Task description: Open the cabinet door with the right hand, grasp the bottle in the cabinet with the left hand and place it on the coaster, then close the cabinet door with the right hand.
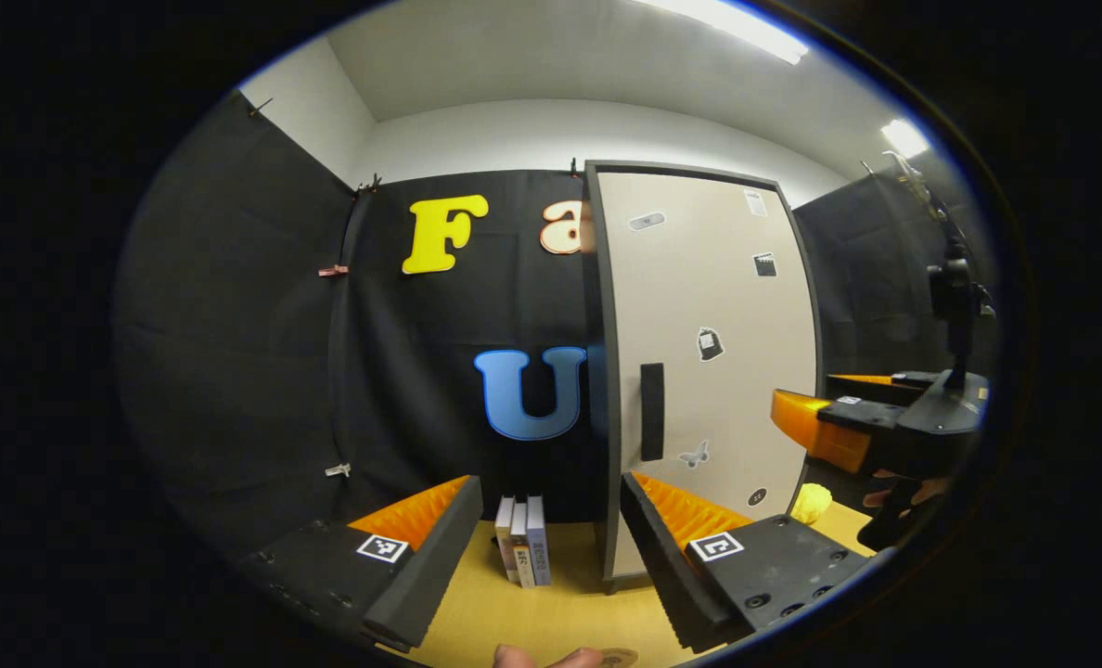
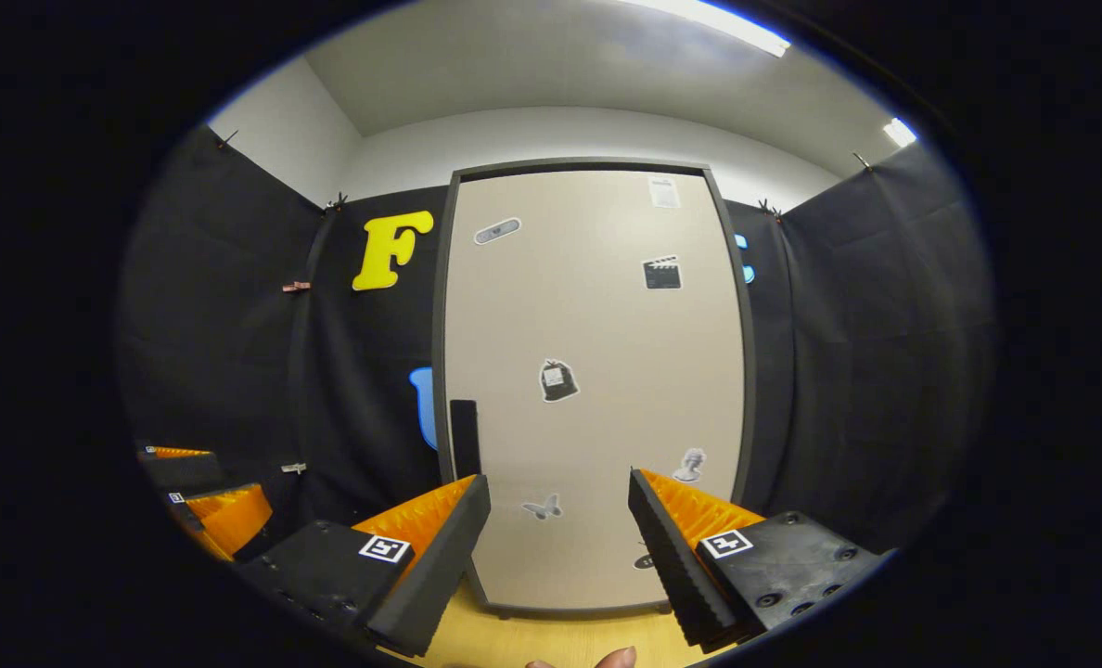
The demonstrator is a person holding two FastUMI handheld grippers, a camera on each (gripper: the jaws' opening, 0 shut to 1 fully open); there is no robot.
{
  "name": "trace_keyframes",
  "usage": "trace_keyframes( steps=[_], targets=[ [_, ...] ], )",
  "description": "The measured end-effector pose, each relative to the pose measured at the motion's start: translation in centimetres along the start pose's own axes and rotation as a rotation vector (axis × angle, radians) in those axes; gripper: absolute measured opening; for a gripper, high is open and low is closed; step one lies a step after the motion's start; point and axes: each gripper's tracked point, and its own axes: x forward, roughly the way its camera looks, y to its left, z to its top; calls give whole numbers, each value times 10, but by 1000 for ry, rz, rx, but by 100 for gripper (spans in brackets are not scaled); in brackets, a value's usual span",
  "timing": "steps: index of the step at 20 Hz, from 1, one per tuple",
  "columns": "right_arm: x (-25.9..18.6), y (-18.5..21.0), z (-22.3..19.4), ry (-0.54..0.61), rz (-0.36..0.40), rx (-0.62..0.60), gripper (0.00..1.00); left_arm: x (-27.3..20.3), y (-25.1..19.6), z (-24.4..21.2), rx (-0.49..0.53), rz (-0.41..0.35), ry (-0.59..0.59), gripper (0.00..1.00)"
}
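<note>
Cabinet [image 1: 709,371] standing on table [image 1: 551,622], door [image 2: 597,390] closed, handle [image 1: 652,411] on door's left edge, about mid-height. Books [image 1: 524,552] upright on table just left of cabinet, backed by cloth wall. Small lumpy object [image 1: 811,503] on table off cabinet's right side. Coaster [image 1: 618,658] at table's near edge, in front of cabinet. Left gripper [image 1: 551,547] facing gap between books and cabinet; right gripper [image 2: 560,547] squarely before door, right of left gripper.
</note>
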Motion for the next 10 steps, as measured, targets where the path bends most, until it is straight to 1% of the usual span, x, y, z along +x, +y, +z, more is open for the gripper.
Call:
trace_keyframes(
  steps=[5,8,10],
  targets=[
    [48,50,-15,-17,44,-34,97,-3,39,-14,3,29,13,94],
    [75,69,-27,2,61,2,97,-5,57,-24,-3,43,22,94],
    [93,72,-37,18,48,14,97,-5,67,-31,-17,52,34,94]
  ],
)
